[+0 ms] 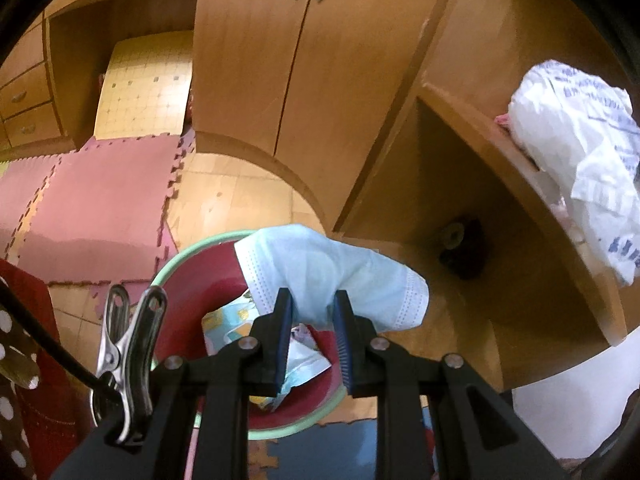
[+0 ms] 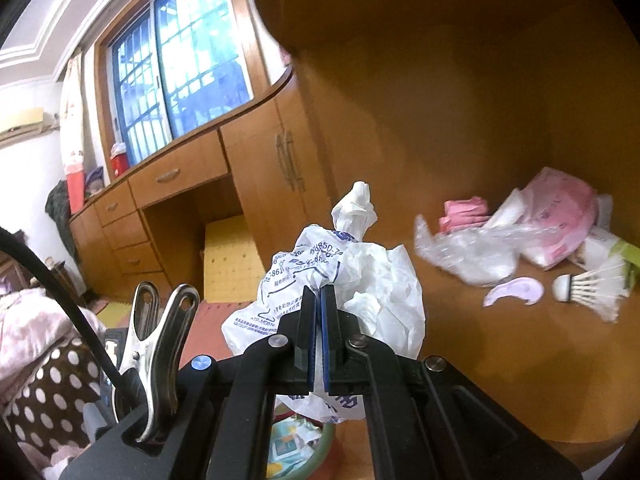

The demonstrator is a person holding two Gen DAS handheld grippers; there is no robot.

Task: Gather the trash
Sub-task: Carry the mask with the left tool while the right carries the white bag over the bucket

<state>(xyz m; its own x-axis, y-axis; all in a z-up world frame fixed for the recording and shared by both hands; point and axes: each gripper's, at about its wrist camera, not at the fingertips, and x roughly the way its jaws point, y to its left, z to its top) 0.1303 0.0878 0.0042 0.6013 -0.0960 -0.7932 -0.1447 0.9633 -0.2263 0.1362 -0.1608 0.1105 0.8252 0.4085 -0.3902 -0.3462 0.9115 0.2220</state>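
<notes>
Pinching a blue mask [image 1: 332, 268], the left claw [image 1: 313, 300] hangs right over the red bin [image 1: 188, 276] on the floor, wrappers [image 1: 296, 360] already inside. Right claw [image 2: 319, 292], jaws clamped tight on a crumpled white bag [image 2: 320, 280], sits beside the shelf [image 2: 480, 340], where pink packets [image 2: 560, 216], clear plastic [image 2: 468, 252] and a shuttlecock [image 2: 588, 284] lie.

The left gripper [image 1: 313, 304] pinches a pale blue pleated face mask [image 1: 332, 272] between its two blue-padded black fingers [image 1: 282, 336], the mask bulging out beyond the tips. Directly below the fingers sits a round red bin with a mint-green rim [image 1: 188, 258], holding printed wrappers [image 1: 224, 320]. Up and to the right of the gripper, a crumpled white plastic bag with blue print [image 1: 576, 152] lies on a curved wooden shelf [image 1: 500, 152].
</notes>
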